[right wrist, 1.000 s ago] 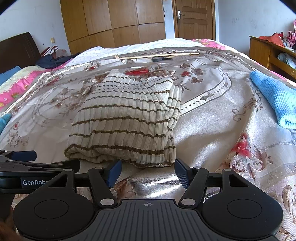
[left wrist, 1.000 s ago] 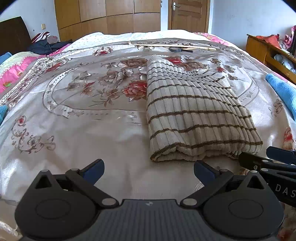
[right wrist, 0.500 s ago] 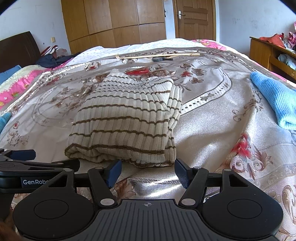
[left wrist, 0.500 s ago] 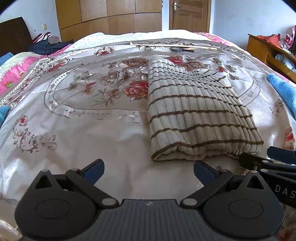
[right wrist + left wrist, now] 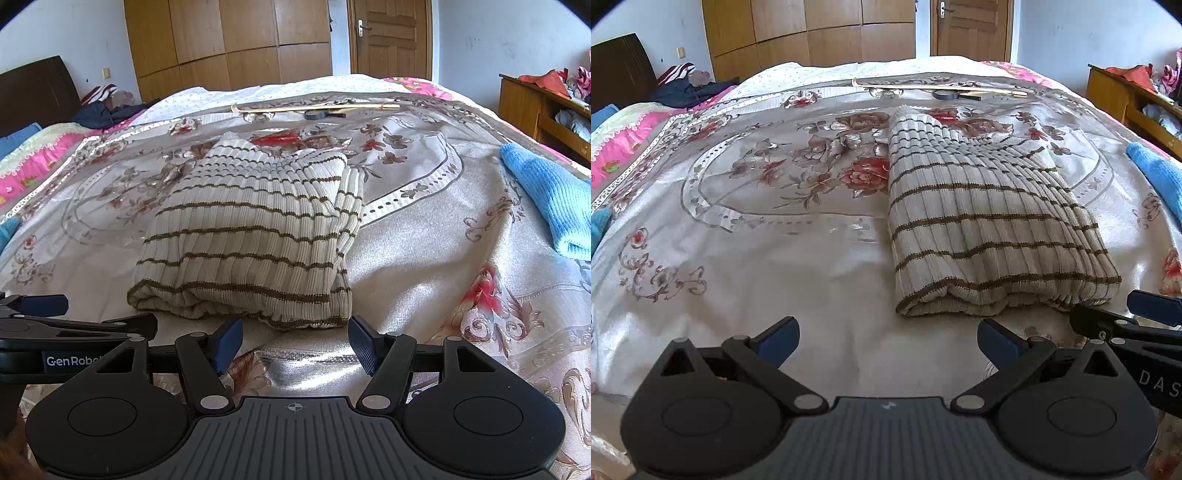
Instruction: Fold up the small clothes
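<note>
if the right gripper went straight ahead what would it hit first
Probably the near hem of the folded cream ribbed sweater with brown stripes, lying just ahead of the right gripper and its open jaws.

The left gripper (image 5: 886, 341) hangs low over the floral bedspread (image 5: 768, 258), its two blue-tipped fingers (image 5: 777, 336) spread wide with nothing between them. A folded cream sweater with brown stripes (image 5: 990, 225) lies flat on the bedspread ahead and to the right — its nearest folded edge just beyond the right fingertip, not touching it. At the right edge the right gripper (image 5: 1137, 325) reaches in beside the sweater's near corner; a blue cloth (image 5: 1160, 177) lies farther back — well apart from the sweater.
</note>
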Demonstrator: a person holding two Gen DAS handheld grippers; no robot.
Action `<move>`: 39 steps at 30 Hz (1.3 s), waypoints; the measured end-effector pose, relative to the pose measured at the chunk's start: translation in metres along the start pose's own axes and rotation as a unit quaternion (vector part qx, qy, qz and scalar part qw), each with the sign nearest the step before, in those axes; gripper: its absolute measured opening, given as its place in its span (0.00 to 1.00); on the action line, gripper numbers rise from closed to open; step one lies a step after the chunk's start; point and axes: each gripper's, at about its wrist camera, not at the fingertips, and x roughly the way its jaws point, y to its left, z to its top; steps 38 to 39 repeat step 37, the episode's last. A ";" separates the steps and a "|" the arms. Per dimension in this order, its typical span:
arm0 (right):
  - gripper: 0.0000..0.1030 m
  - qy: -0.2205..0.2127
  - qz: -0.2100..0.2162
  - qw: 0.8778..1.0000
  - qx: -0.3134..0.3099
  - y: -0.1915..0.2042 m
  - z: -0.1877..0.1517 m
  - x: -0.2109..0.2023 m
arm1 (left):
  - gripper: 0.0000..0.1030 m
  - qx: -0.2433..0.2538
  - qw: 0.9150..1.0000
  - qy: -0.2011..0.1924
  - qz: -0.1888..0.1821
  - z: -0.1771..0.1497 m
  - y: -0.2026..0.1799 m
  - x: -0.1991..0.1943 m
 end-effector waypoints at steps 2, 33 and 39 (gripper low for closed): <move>0.62 0.001 0.001 1.000 0.001 0.001 0.000 0.000 | 1.00 0.000 1.000 0.000 0.000 0.000 0.000 0.000; 0.65 0.000 0.000 1.000 0.002 0.000 -0.001 0.000 | 1.00 -0.003 1.000 -0.006 0.002 0.000 -0.002 -0.002; 0.65 0.001 0.000 1.000 0.003 0.000 -0.001 0.001 | 1.00 -0.005 1.000 -0.004 -0.001 -0.001 -0.002 -0.002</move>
